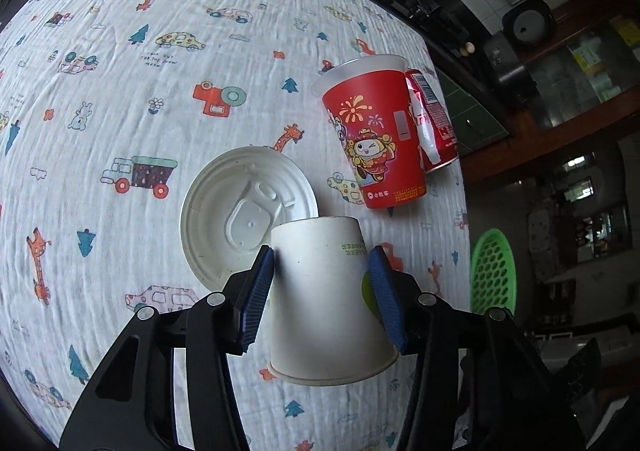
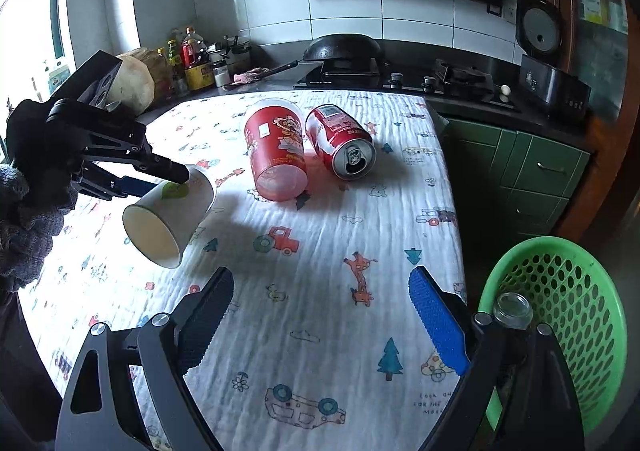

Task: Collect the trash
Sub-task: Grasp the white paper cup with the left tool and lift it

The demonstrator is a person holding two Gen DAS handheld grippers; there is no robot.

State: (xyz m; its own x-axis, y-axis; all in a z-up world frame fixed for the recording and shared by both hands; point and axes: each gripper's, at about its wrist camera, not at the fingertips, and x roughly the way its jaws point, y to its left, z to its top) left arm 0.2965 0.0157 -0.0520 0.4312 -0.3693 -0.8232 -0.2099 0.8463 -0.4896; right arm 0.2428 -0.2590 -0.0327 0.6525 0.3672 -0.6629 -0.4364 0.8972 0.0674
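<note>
1. Holding the white paper cup [image 1: 324, 291] across its wall, the left tool [image 1: 322, 283] has its pads on both sides; the cup is tilted, seemingly just off the desk [image 1: 120, 111].
2. Keep the squeeze light; thin paper crumples.
3. Carry it toward the green basket [image 2: 576, 315], at four o'clock.
4. The right tool [image 2: 324, 315] hovers wide, empty.
5. Lid [image 1: 248, 211], red cup [image 1: 376, 139], can [image 2: 344, 143] remain.

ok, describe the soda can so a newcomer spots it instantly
On the cartoon-print tablecloth, look toward the far end near the stove. Two red items lie side by side; the red aluminium soda can is the right one, metal top with open pull-tab facing the camera, unlike the red paper cup beside it.
</note>
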